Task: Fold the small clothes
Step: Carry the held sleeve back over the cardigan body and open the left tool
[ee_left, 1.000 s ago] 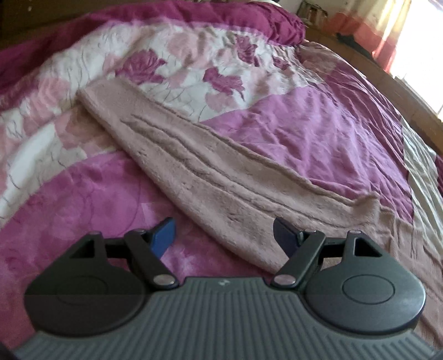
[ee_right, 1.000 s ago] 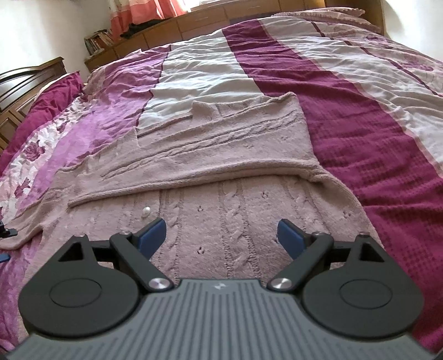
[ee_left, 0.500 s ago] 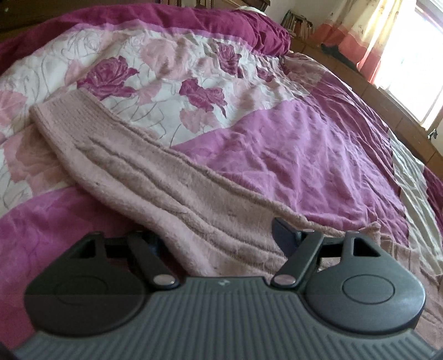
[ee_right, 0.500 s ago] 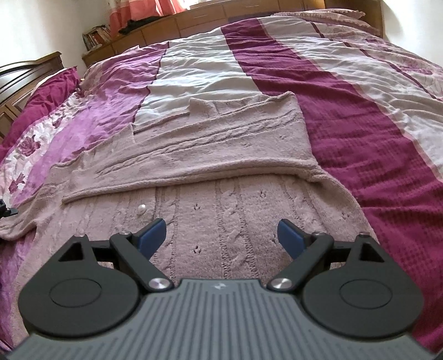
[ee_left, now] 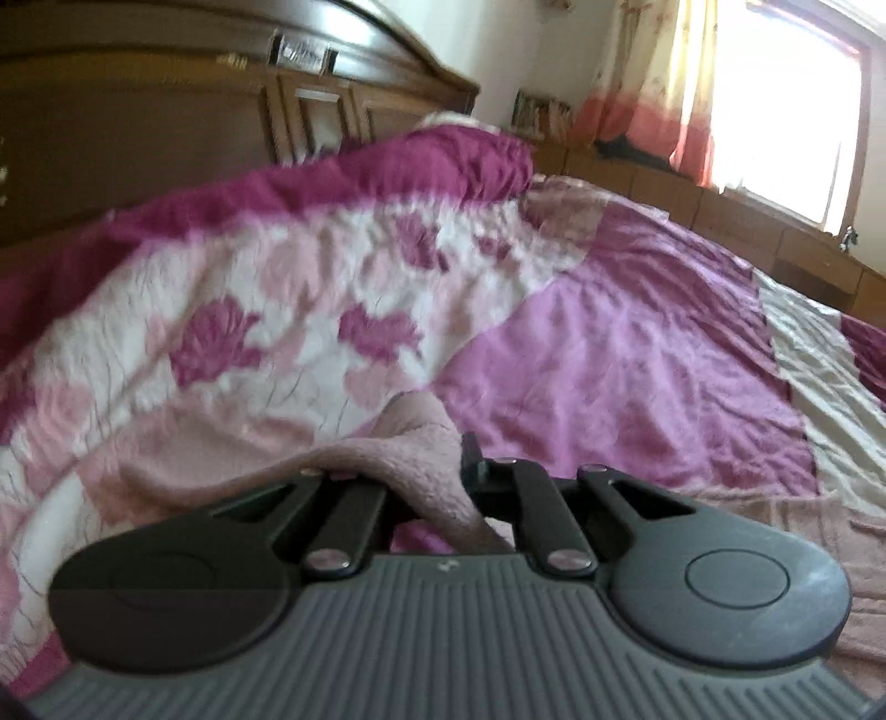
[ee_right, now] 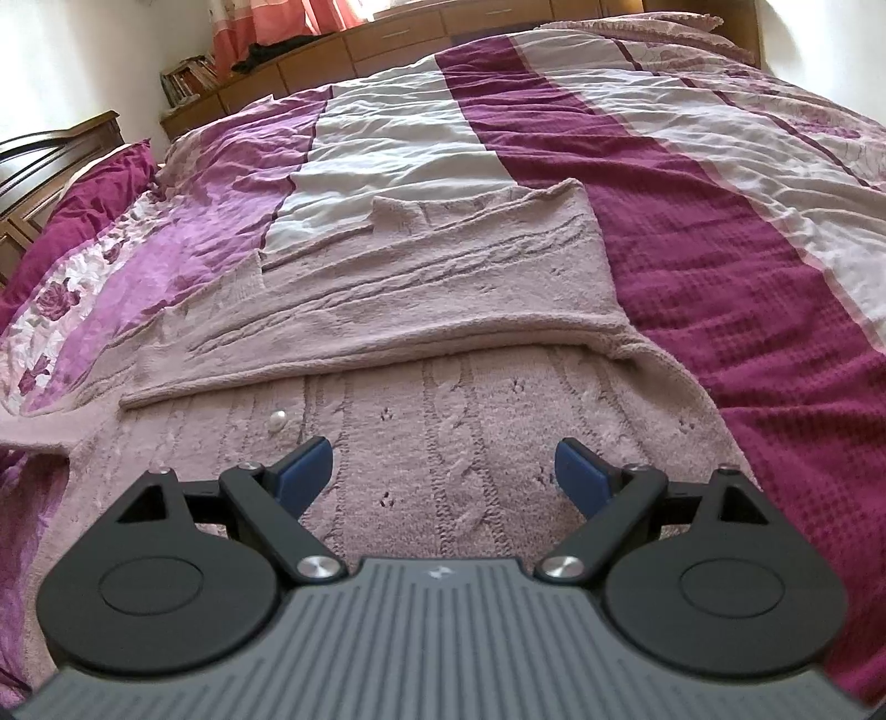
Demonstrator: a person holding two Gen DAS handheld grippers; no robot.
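A dusty-pink cable-knit sweater (ee_right: 443,343) lies flat on the bed, one sleeve folded across its body. My right gripper (ee_right: 443,471) is open and empty, low over the sweater's lower front, near a small white button (ee_right: 277,419). My left gripper (ee_left: 426,471) is shut on the other sleeve (ee_left: 410,459), which bunches up between the jaws and drapes over the left one. The view is blurred and tilted up, and the fingertips are hidden by the cloth.
The bed has a quilt in magenta, lilac and white stripes (ee_right: 720,232) with a rose print (ee_left: 288,310) toward the dark wooden headboard (ee_left: 166,111). A low wooden cabinet (ee_right: 387,33) and curtained window (ee_left: 775,94) stand beyond the bed.
My left gripper has closed on the sleeve and lifted it, and its view has swung up toward the headboard. The right gripper has barely moved.
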